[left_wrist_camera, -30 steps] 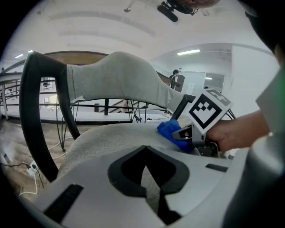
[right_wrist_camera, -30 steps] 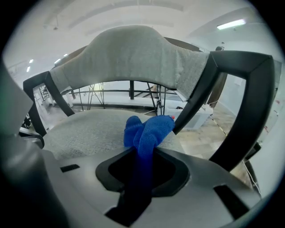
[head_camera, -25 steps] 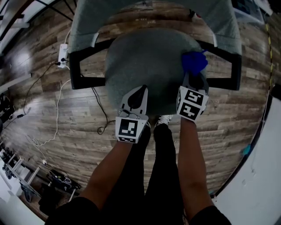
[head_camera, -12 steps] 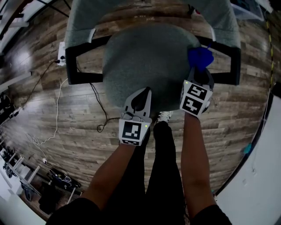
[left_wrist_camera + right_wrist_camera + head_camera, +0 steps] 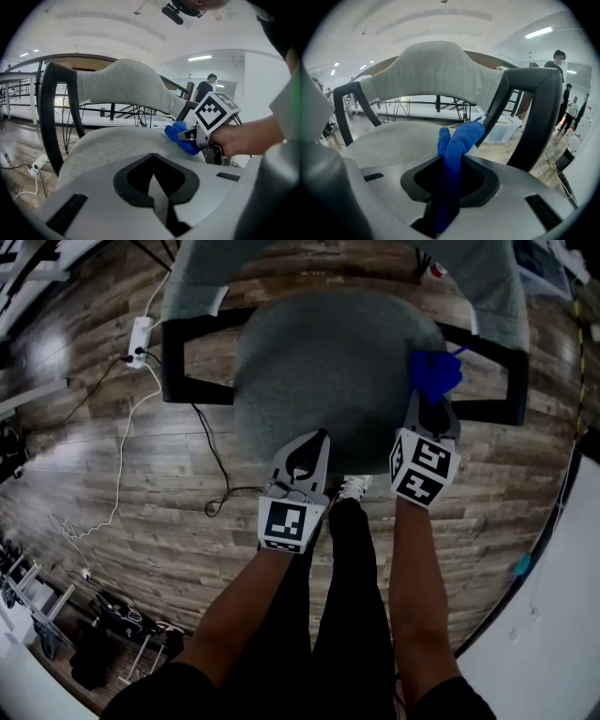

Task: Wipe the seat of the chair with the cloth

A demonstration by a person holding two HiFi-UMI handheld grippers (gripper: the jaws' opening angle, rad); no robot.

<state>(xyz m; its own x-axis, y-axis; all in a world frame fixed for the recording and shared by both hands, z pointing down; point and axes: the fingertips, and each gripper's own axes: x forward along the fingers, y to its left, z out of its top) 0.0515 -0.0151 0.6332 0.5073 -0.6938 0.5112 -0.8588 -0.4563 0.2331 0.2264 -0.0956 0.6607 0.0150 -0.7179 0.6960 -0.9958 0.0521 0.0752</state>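
The blue cloth (image 5: 433, 376) sits bunched at the right edge of the chair's grey seat (image 5: 323, 362), just beside the black right armrest (image 5: 489, 371). Your right gripper (image 5: 427, 411) has it: the jaws are pinched tight on the cloth, which runs up between them and flops out past their tips, with its loose end lying against the seat. Your left gripper (image 5: 306, 448) is at the seat's front edge and points toward the grey backrest (image 5: 436, 70). Its jaws are drawn together with only a thin sliver of seat fabric showing through them, and they hold nothing. Whether that gripper touches the seat cannot be told. The two grippers are well apart, the left one nearer the middle of the seat's front. The black left armrest (image 5: 202, 362) frames the other side of the seat. Your legs and a white shoe (image 5: 352, 488) stand just in front of the chair on the wood floor (image 5: 122, 484), where a dark cable (image 5: 214, 460) trails from under the seat.
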